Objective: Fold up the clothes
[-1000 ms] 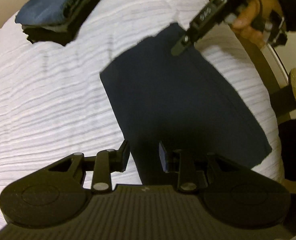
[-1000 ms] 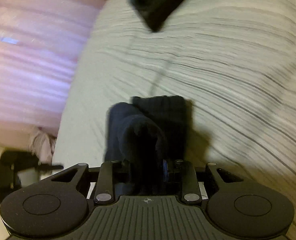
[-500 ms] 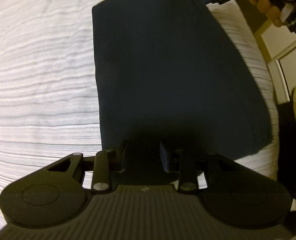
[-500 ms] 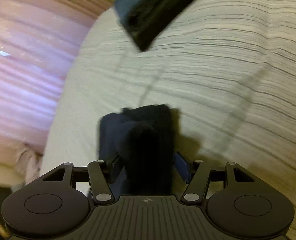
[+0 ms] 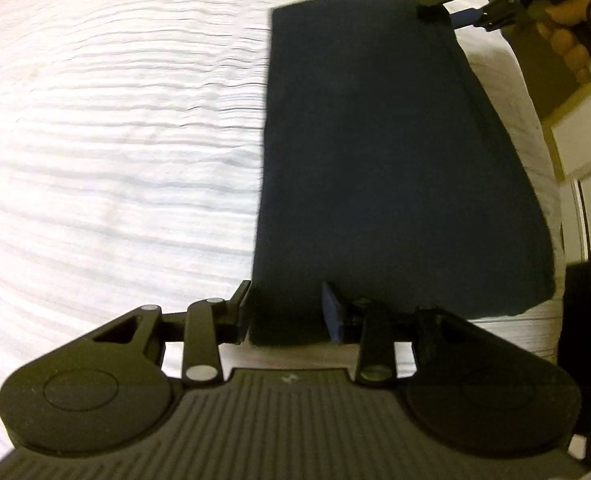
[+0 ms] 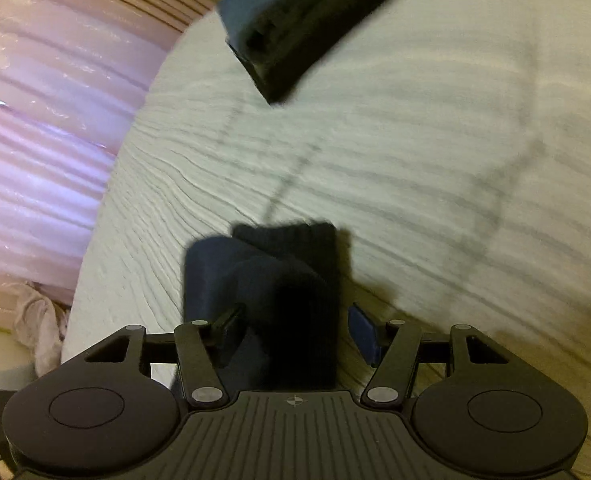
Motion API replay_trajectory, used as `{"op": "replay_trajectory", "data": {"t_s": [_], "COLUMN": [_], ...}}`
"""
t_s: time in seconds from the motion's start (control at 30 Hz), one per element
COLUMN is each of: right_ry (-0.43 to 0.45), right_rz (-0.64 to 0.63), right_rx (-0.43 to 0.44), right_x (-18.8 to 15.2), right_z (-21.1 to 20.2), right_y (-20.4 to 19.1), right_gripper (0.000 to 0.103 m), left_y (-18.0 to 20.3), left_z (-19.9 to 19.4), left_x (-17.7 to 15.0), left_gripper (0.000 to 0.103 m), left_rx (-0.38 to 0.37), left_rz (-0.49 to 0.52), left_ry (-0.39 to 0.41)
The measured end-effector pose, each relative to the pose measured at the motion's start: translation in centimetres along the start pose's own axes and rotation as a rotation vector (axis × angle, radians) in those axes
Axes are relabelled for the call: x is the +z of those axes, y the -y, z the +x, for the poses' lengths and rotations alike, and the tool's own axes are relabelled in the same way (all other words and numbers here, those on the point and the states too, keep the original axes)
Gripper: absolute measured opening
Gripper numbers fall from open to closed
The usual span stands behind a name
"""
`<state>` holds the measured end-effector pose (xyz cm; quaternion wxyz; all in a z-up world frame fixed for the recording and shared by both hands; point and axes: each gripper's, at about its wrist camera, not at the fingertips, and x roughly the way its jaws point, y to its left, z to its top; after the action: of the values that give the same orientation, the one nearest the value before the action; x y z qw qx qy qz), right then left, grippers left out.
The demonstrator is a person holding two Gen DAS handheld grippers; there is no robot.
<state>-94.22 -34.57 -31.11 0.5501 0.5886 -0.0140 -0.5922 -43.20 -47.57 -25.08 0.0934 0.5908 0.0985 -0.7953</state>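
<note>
A folded dark navy garment (image 5: pixel 395 160) lies flat on the white striped bed (image 5: pixel 115 140). My left gripper (image 5: pixel 288 312) is shut on its near left corner, with cloth filling the gap between the fingers. At the far right corner my right gripper (image 5: pixel 455 4) is held by a hand (image 5: pixel 567 36). In the right wrist view the right gripper (image 6: pixel 295 328) is open. The garment's bunched corner (image 6: pixel 279 280) lies loose between its spread fingers.
A stack of folded dark and blue clothes (image 6: pixel 295 20) sits at the far end of the bed (image 6: pixel 415 160). A pink curtain (image 6: pixel 35 120) hangs beyond the bed's edge. A crumpled pale cloth (image 6: pixel 39 328) lies below that edge. White furniture (image 5: pixel 579 144) stands on the right.
My right gripper has opened and let go of the garment's far corner. The garment has been laid out flatter on the bed. My left gripper has kept its hold.
</note>
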Motion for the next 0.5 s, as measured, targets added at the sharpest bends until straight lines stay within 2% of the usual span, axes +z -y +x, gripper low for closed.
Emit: {"op": "replay_trajectory", "data": {"t_s": [0.07, 0.13, 0.23, 0.27, 0.4, 0.5], "right_ry": [0.001, 0.001, 0.002, -0.042, -0.265, -0.482], "right_rz": [-0.065, -0.129, -0.226, -0.279, -0.481, -0.564], "right_rx": [-0.002, -0.003, -0.005, 0.008, 0.058, 0.060], "right_x": [1.0, 2.1, 3.6, 4.5, 7.8, 10.0], "right_z": [0.3, 0.7, 1.2, 2.1, 6.8, 12.0], "right_y": [-1.3, -2.6, -4.5, -5.3, -8.4, -9.4], "right_gripper": [0.082, 0.083, 0.083, 0.083, 0.083, 0.083], "left_y": [-0.3, -0.5, -0.9, -1.0, -2.8, -3.5], "left_z": [-0.7, -0.8, -1.1, -1.3, -1.4, 0.2], "left_x": [-1.1, -1.9, -3.0, -3.3, -6.2, -7.0], "left_gripper": [0.034, 0.035, 0.039, 0.041, 0.063, 0.063], "left_rx": [0.000, 0.005, -0.009, -0.018, -0.073, -0.129], "left_rz": [-0.067, -0.131, -0.284, -0.356, -0.664, -0.872], "left_ry": [0.007, 0.004, 0.016, 0.026, 0.060, 0.078]}}
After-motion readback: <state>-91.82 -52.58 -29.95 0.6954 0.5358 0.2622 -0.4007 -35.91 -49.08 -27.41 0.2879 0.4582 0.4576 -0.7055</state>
